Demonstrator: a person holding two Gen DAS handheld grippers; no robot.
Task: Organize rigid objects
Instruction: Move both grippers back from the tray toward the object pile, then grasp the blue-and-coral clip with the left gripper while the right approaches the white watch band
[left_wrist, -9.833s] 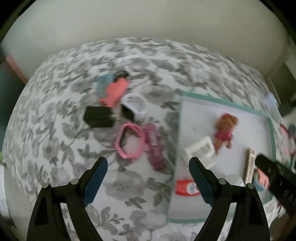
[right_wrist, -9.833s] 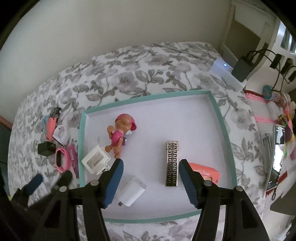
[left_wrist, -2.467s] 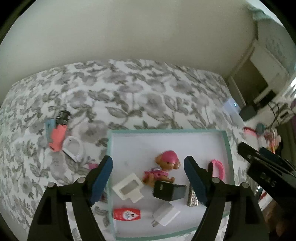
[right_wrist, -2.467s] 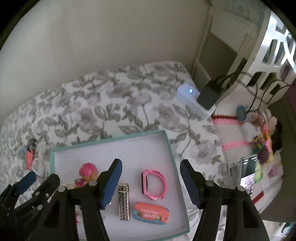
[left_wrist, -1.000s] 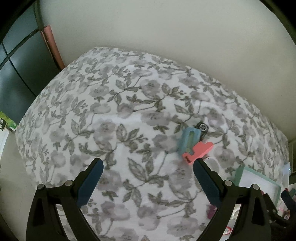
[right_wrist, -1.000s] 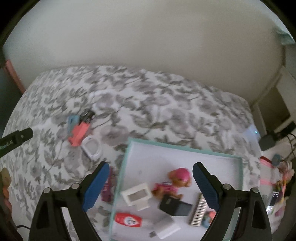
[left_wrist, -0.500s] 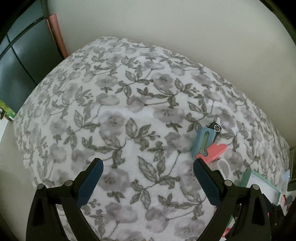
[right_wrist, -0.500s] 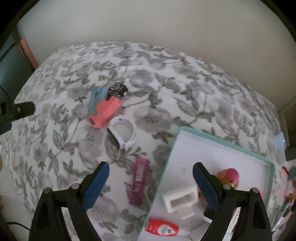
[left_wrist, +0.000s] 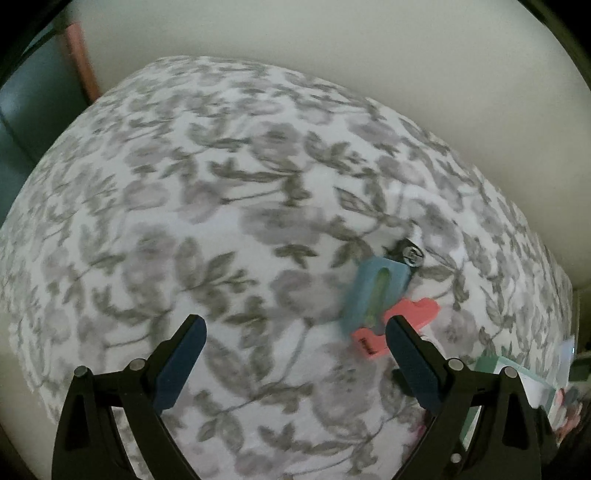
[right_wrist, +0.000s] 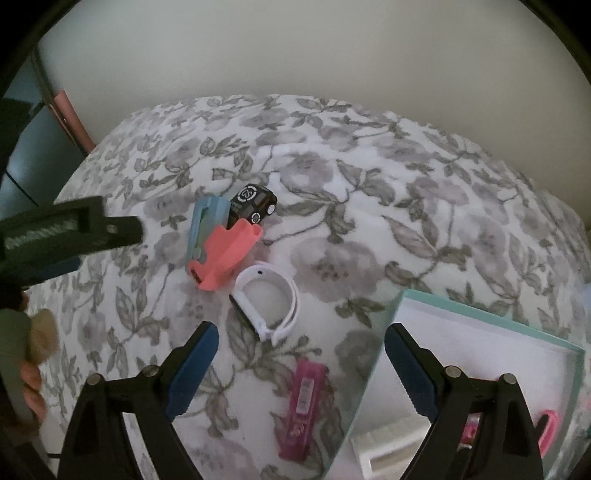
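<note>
On the floral bedsheet lie a blue clip-like piece (right_wrist: 202, 225), a coral pink piece (right_wrist: 225, 254) over it, a small black toy car (right_wrist: 254, 204), a white wristband (right_wrist: 269, 299) and a magenta bar (right_wrist: 303, 402). My right gripper (right_wrist: 301, 349) is open and empty, above the wristband and bar. My left gripper (left_wrist: 293, 349) is open and empty, with the blue piece (left_wrist: 376, 291) and coral piece (left_wrist: 402, 325) by its right finger. The left gripper's body shows at the left of the right wrist view (right_wrist: 66, 229).
A teal-rimmed white tray (right_wrist: 373, 380) sits at the lower right with a pink band (right_wrist: 548, 428) and a white box (right_wrist: 380, 446) in it. The tray's corner shows in the left wrist view (left_wrist: 491, 365). A wall runs behind the bed.
Both grippers have swung left and lower toward the loose pile on the sheet. The blue and coral pieces now sit closer in both views. Both stay open and empty.
</note>
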